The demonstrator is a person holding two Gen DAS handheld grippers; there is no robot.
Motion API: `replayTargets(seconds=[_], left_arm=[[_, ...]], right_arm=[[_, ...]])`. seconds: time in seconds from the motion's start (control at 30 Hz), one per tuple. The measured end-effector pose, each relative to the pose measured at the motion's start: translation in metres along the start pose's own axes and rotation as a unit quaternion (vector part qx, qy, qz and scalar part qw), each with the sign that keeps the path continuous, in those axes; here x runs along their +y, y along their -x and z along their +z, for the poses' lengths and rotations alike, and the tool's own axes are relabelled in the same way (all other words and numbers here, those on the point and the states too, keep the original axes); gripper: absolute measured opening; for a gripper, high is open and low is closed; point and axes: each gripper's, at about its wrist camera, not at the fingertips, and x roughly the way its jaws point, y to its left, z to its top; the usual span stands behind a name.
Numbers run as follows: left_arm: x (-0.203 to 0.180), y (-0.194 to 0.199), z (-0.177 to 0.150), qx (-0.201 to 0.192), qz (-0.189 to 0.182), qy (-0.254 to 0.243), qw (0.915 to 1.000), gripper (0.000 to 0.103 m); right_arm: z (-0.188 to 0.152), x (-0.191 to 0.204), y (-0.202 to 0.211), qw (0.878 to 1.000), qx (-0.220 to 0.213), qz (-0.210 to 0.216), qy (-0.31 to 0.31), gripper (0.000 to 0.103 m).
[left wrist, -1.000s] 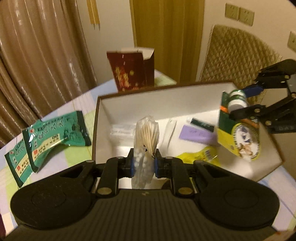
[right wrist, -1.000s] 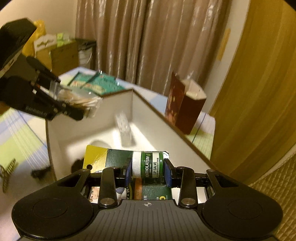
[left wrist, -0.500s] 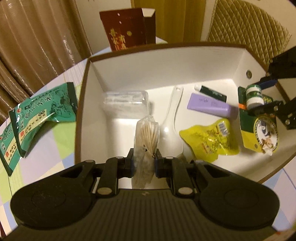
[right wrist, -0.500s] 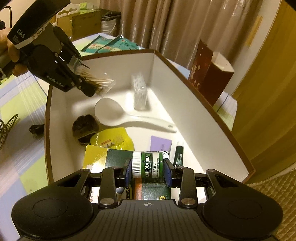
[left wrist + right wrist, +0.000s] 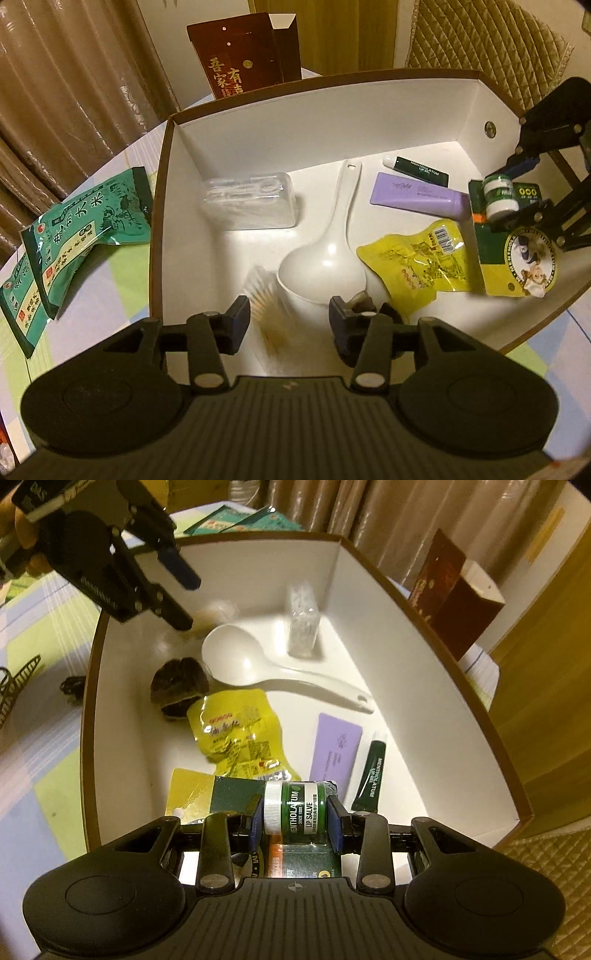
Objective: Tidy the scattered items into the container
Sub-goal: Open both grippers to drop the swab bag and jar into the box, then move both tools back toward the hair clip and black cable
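Observation:
The white box (image 5: 162, 184) holds a white spoon (image 5: 332, 254), a clear case (image 5: 251, 203), a purple tube (image 5: 417, 194), a green tube (image 5: 421, 170) and a yellow packet (image 5: 417, 266). My left gripper (image 5: 290, 314) hangs low over the box's near left part, its jaws opening. The bag of cotton swabs (image 5: 269, 317) lies blurred between and below them, free of the pads. In the right wrist view that bag (image 5: 218, 613) shows under the left gripper (image 5: 184, 598). My right gripper (image 5: 295, 812) is shut on a lip salve jar (image 5: 295, 810) fixed to a green and yellow card (image 5: 517, 258).
Two green packets (image 5: 81, 229) lie on the checked tablecloth left of the box. A dark red carton (image 5: 240, 55) stands behind it. A quilted chair back (image 5: 480, 37) is at the far right, with curtains behind. A small black clip (image 5: 72, 685) lies outside the box wall.
Both grippers sank into the box. The left jaws spread apart and let go of the swab bag, which dropped toward the box floor. The right gripper kept its hold on the jar.

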Motion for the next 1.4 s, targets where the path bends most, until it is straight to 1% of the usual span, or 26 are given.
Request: replayTargets(seconds=[0.1,0.13,0.17,0.23,0.27,0.3,0.37,0.57,0.6,0.63,0.67,0.97,1.1,1.2,1.4], left_arm=[[-0.002,0.001,-0.001,0.001,-0.005,0.000,1.0000,0.045],[-0.003,0.001,-0.001,0.002,-0.007,-0.001,1.0000,0.049],[-0.004,0.001,-0.001,0.003,-0.009,-0.001,1.0000,0.056],[-0.007,0.003,-0.002,0.000,-0.009,-0.002,1.0000,0.064],[-0.007,0.004,-0.002,-0.002,-0.011,-0.003,0.9999,0.064],[-0.008,0.005,-0.002,-0.002,-0.013,-0.002,0.9999,0.065],[-0.010,0.006,-0.002,-0.005,-0.013,-0.004,0.9999,0.073],[-0.015,0.007,-0.001,-0.003,-0.013,-0.002,0.9999,0.081],[-0.016,0.007,-0.001,-0.001,-0.012,-0.001,0.9999,0.083],[-0.016,0.006,0.000,0.000,-0.009,0.000,1.0000,0.088],[-0.016,0.007,-0.001,0.000,-0.007,0.001,1.0000,0.089],[-0.017,0.015,-0.001,-0.005,-0.003,0.018,0.9998,0.092],[-0.018,0.023,-0.002,-0.009,0.006,0.030,0.9995,0.093],[-0.019,0.032,-0.007,-0.017,0.012,0.042,0.9989,0.093],[-0.023,0.054,-0.021,-0.029,0.023,0.059,0.9976,0.093]], right_arm=[[0.000,0.001,-0.006,1.000,0.015,-0.002,0.005,0.032],[-0.001,0.002,-0.008,1.000,0.020,-0.001,0.008,0.032],[-0.001,0.003,-0.009,1.000,0.023,0.000,0.010,0.034],[0.000,0.004,-0.010,1.000,0.028,-0.001,0.012,0.054],[-0.001,0.006,-0.009,1.000,0.025,-0.001,0.014,0.073],[-0.001,0.007,-0.007,1.000,0.018,-0.001,0.017,0.079],[0.000,0.008,-0.005,1.000,0.016,-0.001,0.017,0.080],[-0.001,0.004,-0.007,1.000,0.029,-0.009,-0.006,0.087],[-0.001,0.004,-0.006,1.000,0.028,-0.011,-0.009,0.088],[-0.002,0.003,-0.005,0.999,0.026,-0.013,-0.012,0.089],[-0.002,0.003,-0.005,0.999,0.025,-0.016,-0.014,0.090],[-0.003,0.000,0.007,0.998,0.007,-0.042,-0.041,0.097],[-0.003,0.000,0.015,0.997,0.000,-0.057,-0.050,0.099],[-0.004,0.001,0.022,0.996,-0.008,-0.064,-0.065,0.101],[-0.005,0.014,0.040,0.994,-0.031,-0.070,-0.081,0.101]])
